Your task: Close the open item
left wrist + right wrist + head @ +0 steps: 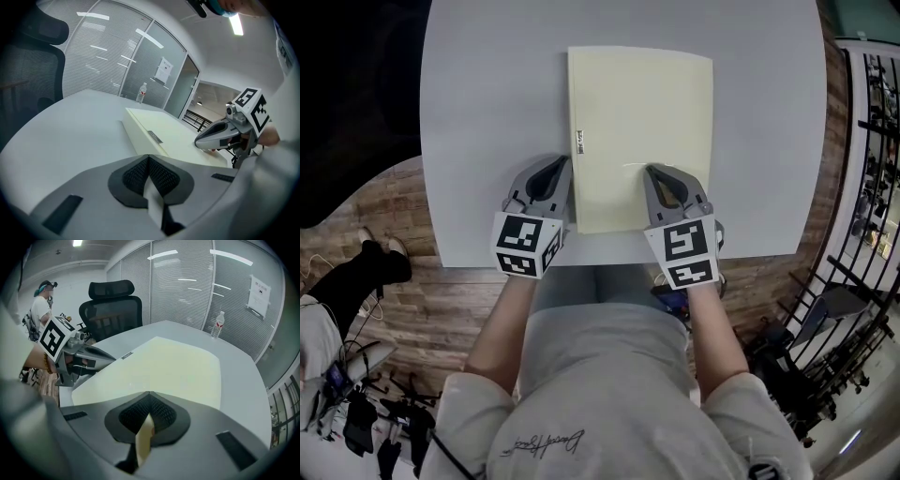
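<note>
**Seating the lid flat, both tips shut**

The pale yellow box (639, 131) lies flat in the middle of the grey table (487, 112), at 12 o'clock from our body, with its long sides running away from us. From above its lid looks down and level with no gap showing, so we judge the closing to be at its last stage: pressing the lid home.

Our right gripper (656, 171) rests over the lid at about 5 o'clock on the box. Its jaws are pressed together at the tip and pinch nothing. Only a thin pale strip of the lid shows behind the pads.

Our left gripper (561, 162) sits just beside the box's left wall at about 7 o'clock, on the table, not on the lid. Its jaws are likewise pressed together and empty. We cannot tell whether it touches the wall.

To do this step well, we would:
- keep both pairs of jaws closed and use them as blunt pushers;
- push straight down with the right tip, then slide it toward 12 o'clock so the far edge seats too;
- brace the left tip against the wall, below the small label (579, 142) at 9 o'clock, so the box cannot skate toward 9 o'clock.

A hard sideways shove is likely to slide the whole box.
</note>
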Demonstrator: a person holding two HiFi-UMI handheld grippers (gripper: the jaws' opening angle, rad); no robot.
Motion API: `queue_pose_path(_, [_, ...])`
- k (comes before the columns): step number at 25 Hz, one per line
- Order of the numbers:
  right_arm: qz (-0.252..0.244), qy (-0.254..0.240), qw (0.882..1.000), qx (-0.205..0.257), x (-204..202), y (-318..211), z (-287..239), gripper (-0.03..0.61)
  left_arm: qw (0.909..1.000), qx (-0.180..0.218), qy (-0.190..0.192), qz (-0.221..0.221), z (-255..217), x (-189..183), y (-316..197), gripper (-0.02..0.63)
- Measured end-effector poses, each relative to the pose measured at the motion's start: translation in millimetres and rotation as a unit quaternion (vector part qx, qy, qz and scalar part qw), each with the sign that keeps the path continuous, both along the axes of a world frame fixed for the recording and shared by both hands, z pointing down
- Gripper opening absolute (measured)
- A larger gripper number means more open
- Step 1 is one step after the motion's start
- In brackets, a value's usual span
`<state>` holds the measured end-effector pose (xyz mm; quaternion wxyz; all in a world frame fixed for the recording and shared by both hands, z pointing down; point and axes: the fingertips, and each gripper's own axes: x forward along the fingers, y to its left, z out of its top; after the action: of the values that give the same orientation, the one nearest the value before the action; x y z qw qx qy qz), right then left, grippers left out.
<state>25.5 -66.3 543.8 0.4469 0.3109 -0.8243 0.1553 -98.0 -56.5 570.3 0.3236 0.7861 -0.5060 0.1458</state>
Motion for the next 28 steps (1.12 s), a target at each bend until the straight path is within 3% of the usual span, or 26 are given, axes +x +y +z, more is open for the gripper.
queue_pose_path(6, [-0.018, 0.028, 0.999, -0.005, 1.3, 2.0, 5.4, 0.014, 1.0000, 0.001, -0.003, 0.000, -2.7, 3.1, 1.9, 0.009])
queue_pose_path(28, [-0.022, 0.042, 0.999, -0.024, -4.6, 1.8, 19.0, 0.013, 1.0000, 0.001, -0.007, -0.002, -0.3, -2.4, -2.2, 0.008])
